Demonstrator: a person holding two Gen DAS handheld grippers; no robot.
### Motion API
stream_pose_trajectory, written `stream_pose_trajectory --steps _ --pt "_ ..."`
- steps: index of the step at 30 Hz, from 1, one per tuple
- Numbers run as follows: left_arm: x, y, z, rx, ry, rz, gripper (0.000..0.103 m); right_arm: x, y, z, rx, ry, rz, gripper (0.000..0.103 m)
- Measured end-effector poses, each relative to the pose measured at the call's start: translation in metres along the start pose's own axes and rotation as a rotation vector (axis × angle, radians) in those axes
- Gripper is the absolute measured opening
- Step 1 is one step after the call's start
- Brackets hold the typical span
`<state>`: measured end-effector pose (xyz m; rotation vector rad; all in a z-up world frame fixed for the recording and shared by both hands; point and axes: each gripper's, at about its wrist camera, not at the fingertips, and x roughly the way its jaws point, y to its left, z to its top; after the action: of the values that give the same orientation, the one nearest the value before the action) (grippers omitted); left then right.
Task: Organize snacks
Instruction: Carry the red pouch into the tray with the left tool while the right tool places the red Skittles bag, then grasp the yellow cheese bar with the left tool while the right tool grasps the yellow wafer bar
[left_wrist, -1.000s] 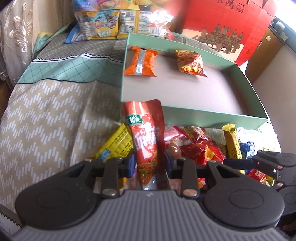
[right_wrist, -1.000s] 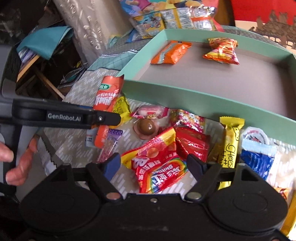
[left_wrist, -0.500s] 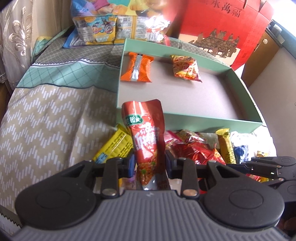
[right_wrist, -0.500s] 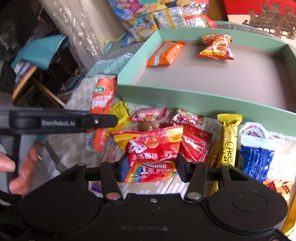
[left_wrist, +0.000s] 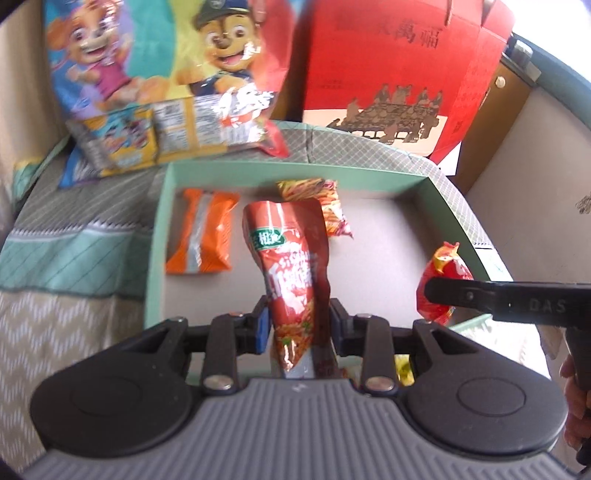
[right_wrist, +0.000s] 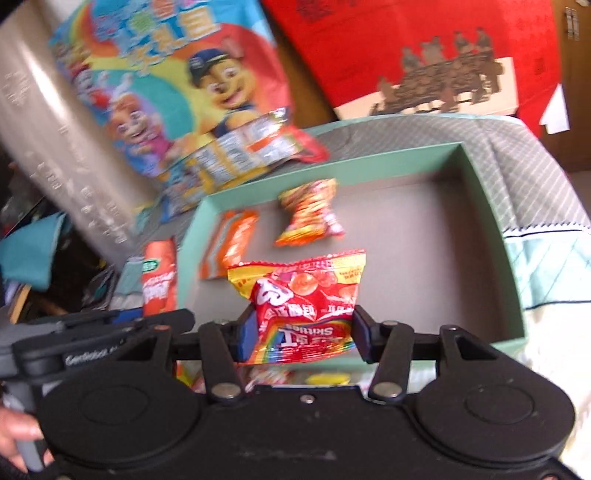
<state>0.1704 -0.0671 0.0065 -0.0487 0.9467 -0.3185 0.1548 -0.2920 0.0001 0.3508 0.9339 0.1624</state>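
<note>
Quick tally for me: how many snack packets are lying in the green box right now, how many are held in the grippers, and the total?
Lying in the green box: 2, the orange packet and the orange-yellow twisted packet
Held in a hand-held gripper: 2, the tall red pouch in the left hand-held gripper and the Skittles bag in the right hand-held gripper
Total: 4

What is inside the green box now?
The green box holds an orange packet and a red-yellow snack bag. The gripped Skittles bag hides part of its floor.
</note>
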Motion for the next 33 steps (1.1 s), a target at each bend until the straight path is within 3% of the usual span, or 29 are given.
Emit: stream_pose_trajectory --steps 10,13,14,15,16,17,18,22,33 --pt "0.081 -0.020 0.010 0.026 0.124 -0.002 0.031 0.057 -0.021 0.008 0.053 0.099 -0.023 0.051" --pt "0.092 -0.022 0.006 0.041 0.144 0.011 0.039 0.067 -0.025 0.009 0.073 0.121 -0.013 0.054" --pt "0.094 -0.023 0.006 0.042 0.145 0.023 0.051 0.069 -0.026 0.010 0.083 0.128 -0.009 0.056" --pt "0.095 -0.023 0.005 0.043 0.144 0.041 0.075 0.072 -0.027 0.011 0.097 0.133 0.002 0.064" --pt "0.095 -0.023 0.005 0.041 0.135 0.061 0.086 0.072 -0.028 0.012 0.107 0.130 0.011 0.072" --pt "0.092 -0.022 0.005 0.038 0.119 0.080 0.100 0.071 -0.029 0.013 0.114 0.117 0.010 0.088" --pt "0.090 -0.021 0.005 0.034 0.104 0.095 0.103 0.067 -0.030 0.013 0.115 0.101 0.008 0.097" --pt "0.080 -0.017 0.007 -0.002 0.101 0.092 0.103 0.057 -0.031 0.012 0.120 0.085 -0.003 0.103" --pt "0.040 -0.026 -0.006 -0.004 0.077 0.082 0.103 0.017 -0.029 -0.008 0.131 0.062 -0.011 0.103"
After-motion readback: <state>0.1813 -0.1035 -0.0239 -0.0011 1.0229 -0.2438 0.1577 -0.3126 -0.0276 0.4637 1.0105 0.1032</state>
